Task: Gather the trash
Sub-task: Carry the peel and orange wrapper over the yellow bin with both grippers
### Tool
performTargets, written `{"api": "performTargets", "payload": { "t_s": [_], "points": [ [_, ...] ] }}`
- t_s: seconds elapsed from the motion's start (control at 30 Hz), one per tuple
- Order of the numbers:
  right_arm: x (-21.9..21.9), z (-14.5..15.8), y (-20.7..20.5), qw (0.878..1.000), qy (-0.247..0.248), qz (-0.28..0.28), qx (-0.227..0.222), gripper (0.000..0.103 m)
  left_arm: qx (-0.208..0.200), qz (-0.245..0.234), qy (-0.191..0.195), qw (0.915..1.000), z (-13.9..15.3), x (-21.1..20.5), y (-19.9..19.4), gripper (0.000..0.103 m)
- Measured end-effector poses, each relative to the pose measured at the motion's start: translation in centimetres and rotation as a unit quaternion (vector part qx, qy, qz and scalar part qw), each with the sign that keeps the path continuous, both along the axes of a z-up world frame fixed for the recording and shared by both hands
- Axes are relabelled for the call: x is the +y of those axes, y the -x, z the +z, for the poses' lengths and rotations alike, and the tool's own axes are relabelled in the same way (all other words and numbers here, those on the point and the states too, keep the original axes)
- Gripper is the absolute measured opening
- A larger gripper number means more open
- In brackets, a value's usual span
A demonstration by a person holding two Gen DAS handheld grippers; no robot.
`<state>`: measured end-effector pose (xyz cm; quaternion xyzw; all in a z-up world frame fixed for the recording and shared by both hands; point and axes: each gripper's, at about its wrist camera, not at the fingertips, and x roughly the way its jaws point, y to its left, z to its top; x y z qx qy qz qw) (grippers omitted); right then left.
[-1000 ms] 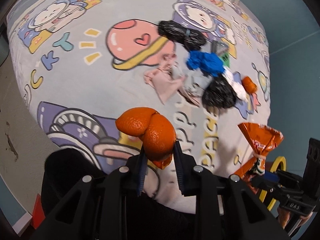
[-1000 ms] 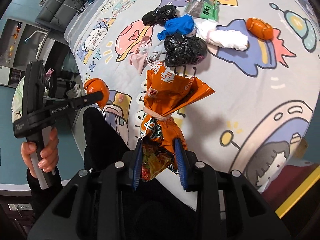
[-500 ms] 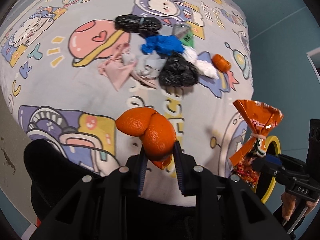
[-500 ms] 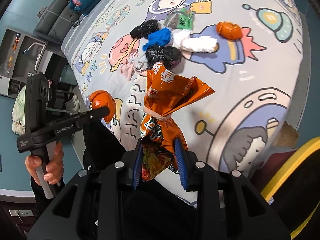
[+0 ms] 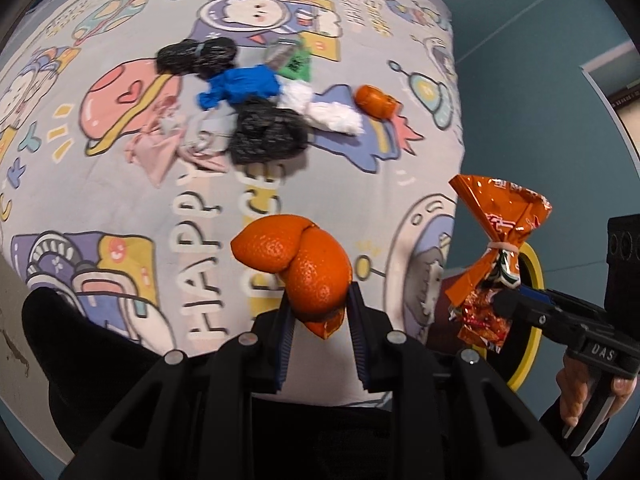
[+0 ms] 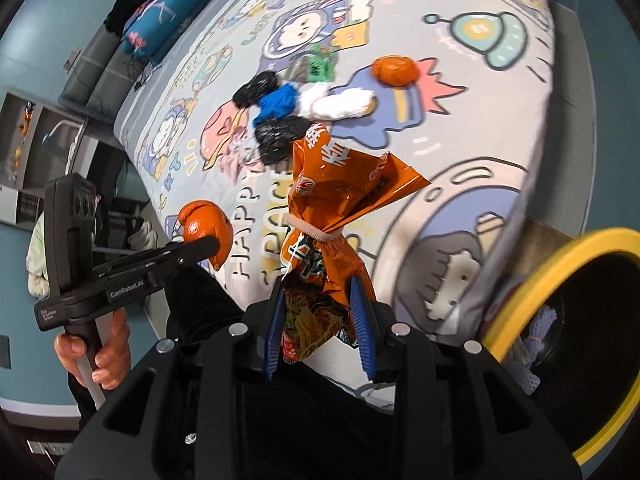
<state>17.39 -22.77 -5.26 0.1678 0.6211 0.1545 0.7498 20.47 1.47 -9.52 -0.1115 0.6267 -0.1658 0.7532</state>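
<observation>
My left gripper (image 5: 320, 316) is clenched on limp, light orange peel (image 5: 296, 256) and my right gripper (image 6: 320, 320) on a crinkly, slippery snack bag (image 6: 332, 208) below its tie, bin (image 6: 592, 320) at four o'clock.

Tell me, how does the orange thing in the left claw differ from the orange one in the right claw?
The orange peel is matte, pebbled and curled; the snack bag is shiny foil with printed writing. The peel is bare, while the bag is cinched with a rubber band. Shared: both are orange, each clamped in a gripper, left gripper and right gripper, above the bed.
</observation>
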Motion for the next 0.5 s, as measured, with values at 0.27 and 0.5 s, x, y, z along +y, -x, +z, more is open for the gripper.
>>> {"api": "performTargets", "payload": {
  "t_s": [0.27,0.5],
  "points": [
    [-4.1,1.0,1.8,0.999,-0.003,-0.051,-0.01,0.03,-0.006,-0.045,0.011,0.9989,0.8,-4.5,0.7,0.024],
    [-7.6,1.3,3.4,0.995,-0.003,-0.095,-0.009,0.03,-0.012,-0.082,0.015,0.9964,1.5,-8.1,1.3,0.024]
  ]
}}
